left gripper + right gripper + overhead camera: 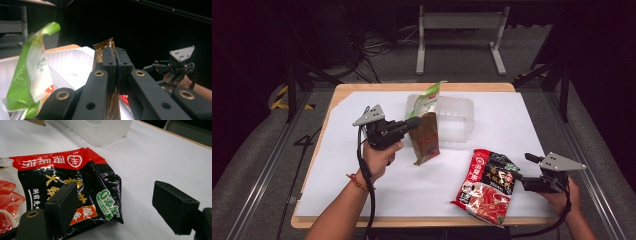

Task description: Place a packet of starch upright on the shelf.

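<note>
Pinching brown packet [426,139] by top edge, left gripper [412,124] holds it hanging just before clear tub [460,116]. Carry over rim, lower beside green packet [428,98], then release. Right gripper [518,177] spread, idle beside red-black packet [487,184].

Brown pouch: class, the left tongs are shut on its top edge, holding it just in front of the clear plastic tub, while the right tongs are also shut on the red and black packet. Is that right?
Not quite. The right tongs are open, jaws wide apart at the red and black packet, as the right gripper view shows. The rest stands: the left tongs are shut on the brown pouch in front of the clear plastic tub.
</note>
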`<state>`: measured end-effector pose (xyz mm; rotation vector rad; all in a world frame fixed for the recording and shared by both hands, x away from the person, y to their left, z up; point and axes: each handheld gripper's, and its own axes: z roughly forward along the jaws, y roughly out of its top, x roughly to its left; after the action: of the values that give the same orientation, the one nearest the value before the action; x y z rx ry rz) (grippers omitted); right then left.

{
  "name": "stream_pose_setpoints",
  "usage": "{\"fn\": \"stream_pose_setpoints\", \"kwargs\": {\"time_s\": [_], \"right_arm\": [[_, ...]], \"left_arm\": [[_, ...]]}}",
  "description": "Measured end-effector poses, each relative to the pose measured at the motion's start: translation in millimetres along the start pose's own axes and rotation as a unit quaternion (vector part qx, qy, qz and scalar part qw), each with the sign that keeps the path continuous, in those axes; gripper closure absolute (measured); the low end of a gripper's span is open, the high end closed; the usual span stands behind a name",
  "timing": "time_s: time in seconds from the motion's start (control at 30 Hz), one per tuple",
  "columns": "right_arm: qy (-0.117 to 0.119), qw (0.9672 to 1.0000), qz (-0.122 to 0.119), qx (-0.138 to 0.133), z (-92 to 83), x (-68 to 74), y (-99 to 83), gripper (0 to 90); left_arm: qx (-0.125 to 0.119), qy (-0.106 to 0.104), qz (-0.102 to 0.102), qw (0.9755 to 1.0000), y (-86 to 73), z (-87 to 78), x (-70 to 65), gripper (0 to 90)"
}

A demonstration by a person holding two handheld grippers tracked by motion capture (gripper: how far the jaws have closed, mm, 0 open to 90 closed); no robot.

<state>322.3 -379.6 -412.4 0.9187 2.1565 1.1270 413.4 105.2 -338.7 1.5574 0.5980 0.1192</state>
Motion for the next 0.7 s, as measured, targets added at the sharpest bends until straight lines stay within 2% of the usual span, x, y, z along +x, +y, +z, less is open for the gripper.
{"fn": "stream_pose_setpoints", "kwargs": {"time_s": [0.37,0.43,0.57,0.63,0.7], "right_arm": [[0.000,1.0000,0.003,0.002,0.9,-0.5,-1.2,21.3],[-0.001,1.0000,0.002,0.002,0.8,-0.6,-1.3,21.3],[-0.002,1.0000,0.009,0.002,1.1,-2.7,-1.8,21.4],[-0.003,0.9999,0.011,0.002,1.8,-3.7,-1.5,21.4],[-0.004,0.9999,0.011,0.002,2.1,-3.8,-1.1,21.4]], "left_arm": [[-0.013,0.033,-0.001,0.9994,19.9,16.5,5.6,88.2],[-0.011,0.046,0.004,0.9989,22.6,22.6,7.0,88.2],[-0.013,0.056,0.004,0.9983,31.0,29.2,12.5,88.2],[-0.014,0.074,0.012,0.9971,35.9,31.1,13.8,88.2],[-0.014,0.076,0.011,0.9970,37.7,31.5,14.7,88.2]]}}
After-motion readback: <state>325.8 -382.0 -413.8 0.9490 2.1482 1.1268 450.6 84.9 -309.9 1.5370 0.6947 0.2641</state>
